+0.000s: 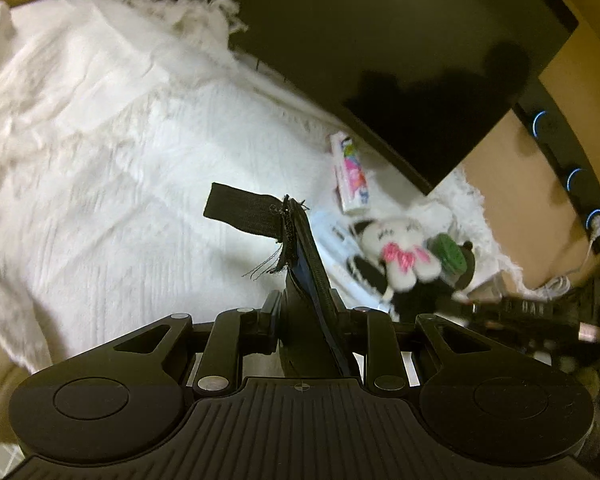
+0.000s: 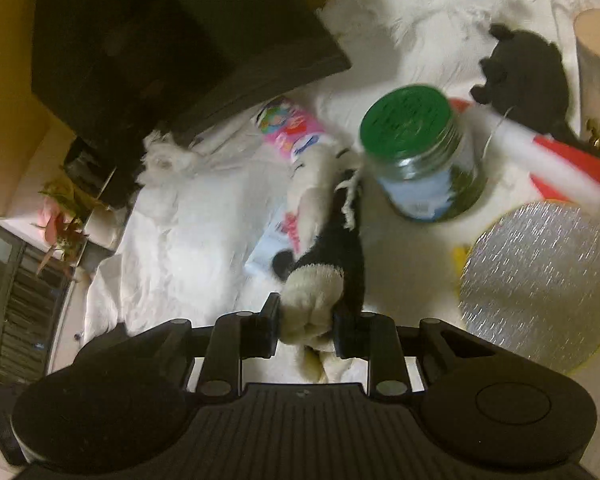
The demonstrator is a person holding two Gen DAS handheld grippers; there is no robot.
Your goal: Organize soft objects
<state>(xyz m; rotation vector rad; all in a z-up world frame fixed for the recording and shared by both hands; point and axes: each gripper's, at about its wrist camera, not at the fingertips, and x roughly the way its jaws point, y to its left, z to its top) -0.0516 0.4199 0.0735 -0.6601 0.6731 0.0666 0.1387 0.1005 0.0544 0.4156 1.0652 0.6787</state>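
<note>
Two grippers show, one per wrist view. The left gripper (image 1: 306,312) is closed on one flat dark pouch (image 1: 306,276) with a zip along its edge; a black woven strap (image 1: 242,210) with frayed threads sticks out from its top, above the cloth.

The right gripper (image 2: 306,322) is clamped on one black-and-white plush toy (image 2: 320,276), its pads pressing the fuzzy white end; the rest of the toy stretches away over the cloth. In the left view the same toy (image 1: 396,246) shows a white face with pink stitching.

One white fringed cloth (image 1: 140,152), wrinkled and ribbed, covers the worktop. On it lie one glass jar (image 2: 424,156) with a ribbed green lid, tilted just beside the toy; one pink printed packet (image 2: 292,130) near the foot of a dark flat screen (image 2: 172,40) at the far edge; one round glittery silver disc (image 2: 540,276); one fuzzy black soft toy (image 2: 528,72) toward the far corner; and one red-and-white flat piece (image 2: 556,152) between disc and black toy.
</note>
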